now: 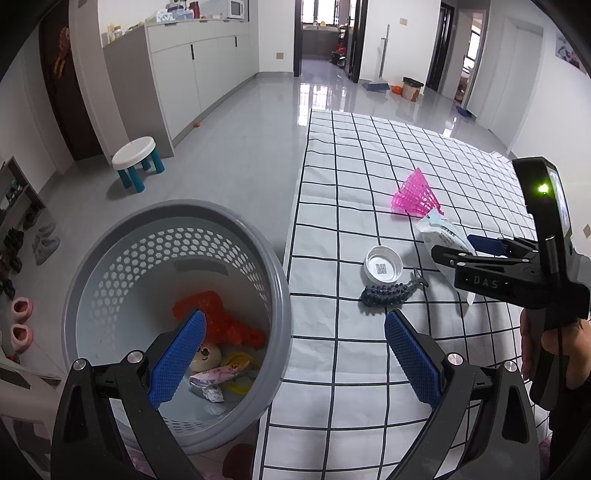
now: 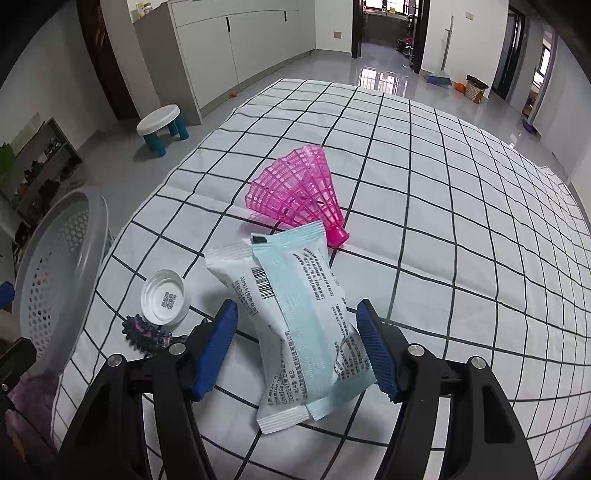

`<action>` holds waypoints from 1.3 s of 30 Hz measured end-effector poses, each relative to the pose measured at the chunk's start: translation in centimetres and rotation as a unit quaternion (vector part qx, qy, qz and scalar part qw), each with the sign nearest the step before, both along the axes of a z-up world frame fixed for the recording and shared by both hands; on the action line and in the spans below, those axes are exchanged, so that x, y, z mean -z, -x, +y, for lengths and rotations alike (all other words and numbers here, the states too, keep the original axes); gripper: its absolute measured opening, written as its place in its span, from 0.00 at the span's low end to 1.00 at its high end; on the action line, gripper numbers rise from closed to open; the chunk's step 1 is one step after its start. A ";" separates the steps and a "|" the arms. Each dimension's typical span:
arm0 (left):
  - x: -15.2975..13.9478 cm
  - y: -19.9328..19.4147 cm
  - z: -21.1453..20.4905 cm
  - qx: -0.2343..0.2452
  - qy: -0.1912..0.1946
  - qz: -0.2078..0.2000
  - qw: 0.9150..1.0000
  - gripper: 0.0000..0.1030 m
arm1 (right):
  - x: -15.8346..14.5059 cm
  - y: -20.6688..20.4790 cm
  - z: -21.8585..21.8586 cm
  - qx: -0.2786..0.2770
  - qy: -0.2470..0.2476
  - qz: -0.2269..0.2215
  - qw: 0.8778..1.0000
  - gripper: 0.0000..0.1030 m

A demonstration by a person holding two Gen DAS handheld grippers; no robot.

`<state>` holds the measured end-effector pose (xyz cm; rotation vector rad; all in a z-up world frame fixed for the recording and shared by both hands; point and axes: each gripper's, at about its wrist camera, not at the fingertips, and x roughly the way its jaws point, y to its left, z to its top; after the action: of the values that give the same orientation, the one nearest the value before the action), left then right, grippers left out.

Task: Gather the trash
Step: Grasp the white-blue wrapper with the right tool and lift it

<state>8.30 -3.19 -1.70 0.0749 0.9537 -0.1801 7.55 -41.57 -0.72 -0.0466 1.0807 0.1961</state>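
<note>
1. "DAS" stands in pale letters on the black body of the right gripper (image 1: 489,245), seen from the left wrist.
2. The cap (image 2: 163,297) bears a QR code inside; it cannot be decoded.
3. The packet (image 2: 295,321) carries a barcode, digits that look like "476400", and small Chinese print too fine to read.

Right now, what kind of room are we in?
Most likely a home living or entry area. A checked cloth covers the work surface; beyond it are built-in cabinets with a microwave on top, a child's stool, and shoes on a rack by the wall.
</note>
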 end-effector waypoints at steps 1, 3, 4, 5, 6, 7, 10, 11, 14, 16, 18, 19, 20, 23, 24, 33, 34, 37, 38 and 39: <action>0.1 0.0 0.0 0.000 0.000 0.000 1.000 0.93 | 0.1 0.0 0.1 -0.002 0.003 0.001 1.000 0.62; 0.1 -0.1 -0.1 0.000 0.000 0.002 1.000 0.93 | 0.3 -0.2 0.3 -0.005 0.006 -0.001 1.000 0.58; 0.2 -0.2 -0.1 0.000 0.000 0.002 1.000 0.93 | 0.3 -0.1 0.4 -0.005 0.008 -0.002 1.000 0.55; 0.2 -0.2 -0.1 0.000 0.000 0.002 1.000 0.93 | 0.2 0.0 0.5 -0.006 0.009 -0.002 1.000 0.49; 0.2 -0.2 -0.2 0.000 0.000 0.003 1.000 0.93 | 0.2 0.0 0.5 -0.006 0.009 -0.002 1.000 0.47; 0.2 -0.3 -0.3 0.001 -0.001 0.003 1.000 0.93 | 0.1 0.0 0.5 -0.006 0.006 -0.002 1.000 0.46; 0.4 -0.2 -0.6 0.003 -0.003 0.003 1.000 0.93 | -0.1 0.2 0.3 0.002 -0.001 -0.005 1.000 0.44; 0.5 -0.2 -0.7 0.004 -0.004 0.003 1.000 0.93 | -0.2 0.4 0.1 0.007 -0.004 -0.007 1.000 0.44; 0.6 -0.4 -0.9 0.007 -0.005 0.004 1.000 0.93 | -1.1 1.3 -0.6 0.022 -0.023 -0.012 0.999 0.43; 0.7 -0.6 -1.1 0.009 -0.005 0.006 1.000 0.93 | -2.2 2.3 -1.1 0.033 -0.033 -0.022 0.999 0.43; 0.9 -0.9 -1.5 0.011 -0.003 0.010 1.000 0.93 | -2.9 3.3 -1.8 0.046 -0.047 -0.029 0.997 0.43; 1.0 -1.0 -1.7 0.012 -0.002 0.010 1.000 0.93 | -3.3 4.1 -2.3 0.056 -0.056 -0.032 0.996 0.43; 1.1 -1.1 -1.9 0.013 -0.003 0.010 1.000 0.93 | -3.5 4.5 -2.6 0.063 -0.060 -0.034 0.996 0.43; 1.2 -1.6 -2.8 0.019 -0.002 0.012 1.000 0.93 | -4.1 6.5 -3.7 0.092 -0.061 -0.046 0.993 0.43; 1.2 -1.7 -3.1 0.021 -0.002 0.012 1.000 0.93 | -4.2 7.0 -4.0 0.099 -0.064 -0.047 0.992 0.43; 2.0 -3.8 -5.5 0.030 -0.013 0.016 0.999 0.93 | -4.7 12.0 -7.3 0.156 -0.098 -0.062 0.981 0.43; 2.3 -4.1 -5.7 0.031 -0.014 0.020 0.999 0.93 | -4.7 12.5 -7.6 0.161 -0.102 -0.063 0.980 0.43; 3.2 -4.9 -6.6 0.035 -0.021 0.029 0.999 0.93 | -4.4 12.8 -8.0 0.164 -0.110 -0.062 0.978 0.43; 3.4 -5.1 -6.9 0.037 -0.023 0.031 0.999 0.93 | -4.3 12.8 -8.1 0.164 -0.114 -0.062 0.978 0.43; 3.6 -5.3 -7.2 0.037 -0.023 0.032 0.999 0.93 | -4.3 12.8 -8.2 0.164 -0.118 -0.063 0.977 0.43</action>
<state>13.63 -10.34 -5.33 0.1488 1.0200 -0.2303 -5.24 -49.81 3.56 0.3270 0.9178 0.0219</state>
